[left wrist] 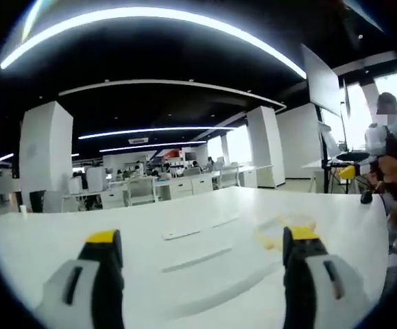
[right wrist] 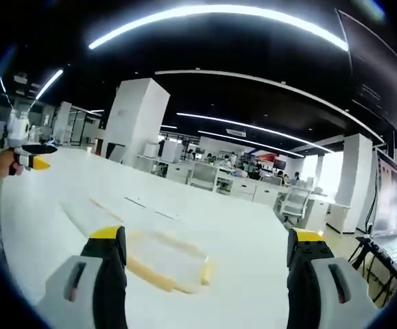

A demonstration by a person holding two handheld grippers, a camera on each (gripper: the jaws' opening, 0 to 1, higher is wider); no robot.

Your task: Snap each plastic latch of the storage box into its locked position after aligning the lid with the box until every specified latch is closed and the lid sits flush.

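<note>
In the right gripper view a clear storage box (right wrist: 167, 259) with yellow latches lies on the white table (right wrist: 253, 233), just ahead between my jaws. A clear flat piece (right wrist: 92, 211), apparently the lid, lies apart to its left. My right gripper (right wrist: 206, 235) stands open above the table, holding nothing. In the left gripper view the box's yellow latches (left wrist: 275, 237) show faintly beside my right jaw. My left gripper (left wrist: 202, 236) is open and holds nothing. Each gripper shows far off in the other's view: the right gripper (left wrist: 349, 161) and the left gripper (right wrist: 30, 156), each in a hand.
A person (left wrist: 393, 137) stands at the table's right end in the left gripper view. Thin pale strips (left wrist: 191, 231) lie on the table surface (left wrist: 61, 233). Office desks and chairs (right wrist: 212, 175) and white pillars (left wrist: 44, 151) stand beyond the far edge.
</note>
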